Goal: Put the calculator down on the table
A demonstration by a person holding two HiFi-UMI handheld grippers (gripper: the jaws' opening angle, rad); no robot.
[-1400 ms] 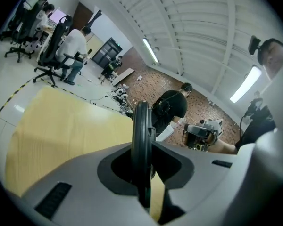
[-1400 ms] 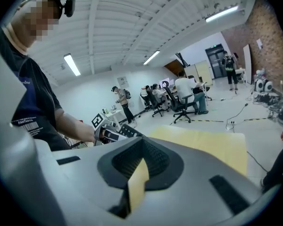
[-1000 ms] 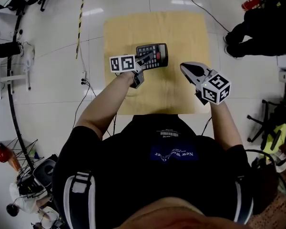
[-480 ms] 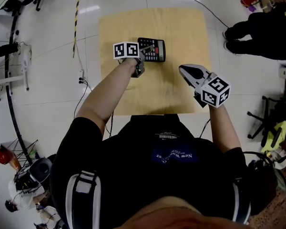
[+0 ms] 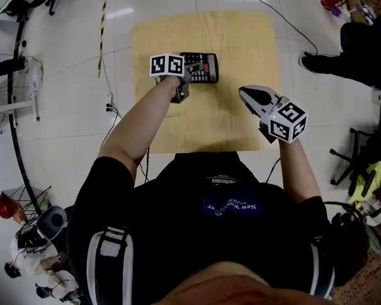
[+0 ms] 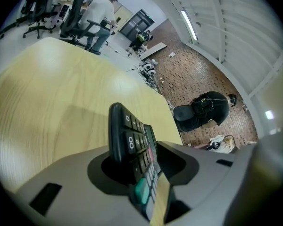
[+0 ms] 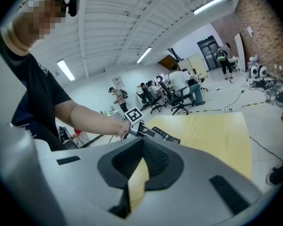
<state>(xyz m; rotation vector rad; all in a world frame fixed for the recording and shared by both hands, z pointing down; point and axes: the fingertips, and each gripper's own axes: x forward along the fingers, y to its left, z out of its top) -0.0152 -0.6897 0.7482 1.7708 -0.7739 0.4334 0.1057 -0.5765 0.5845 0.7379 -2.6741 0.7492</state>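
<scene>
The black calculator (image 5: 201, 67) lies flat on the far middle of the light wooden table (image 5: 241, 43). My left gripper (image 5: 189, 75) is at its near left end, and the calculator (image 6: 129, 140) sits between the jaws. Those jaws have just been opening, and a gap shows on one side, so the pads no longer press on it. My right gripper (image 5: 249, 96) hovers over the table's right part, apart from the calculator, shut with nothing in it. In the right gripper view the calculator (image 7: 166, 135) shows beyond the right gripper (image 7: 141, 161), at the left gripper's tip.
A person in dark clothes (image 5: 368, 49) stands on the floor beyond the table's right edge. Cables (image 5: 111, 107) trail on the floor to the left. Office chairs and people (image 7: 179, 93) are far across the room. Bare wood (image 5: 222, 119) spans the table's near half.
My left gripper carried the calculator farther from me and down onto the table, and its jaws have spread. The right gripper has stayed still. The person at the right has shifted farther off.
</scene>
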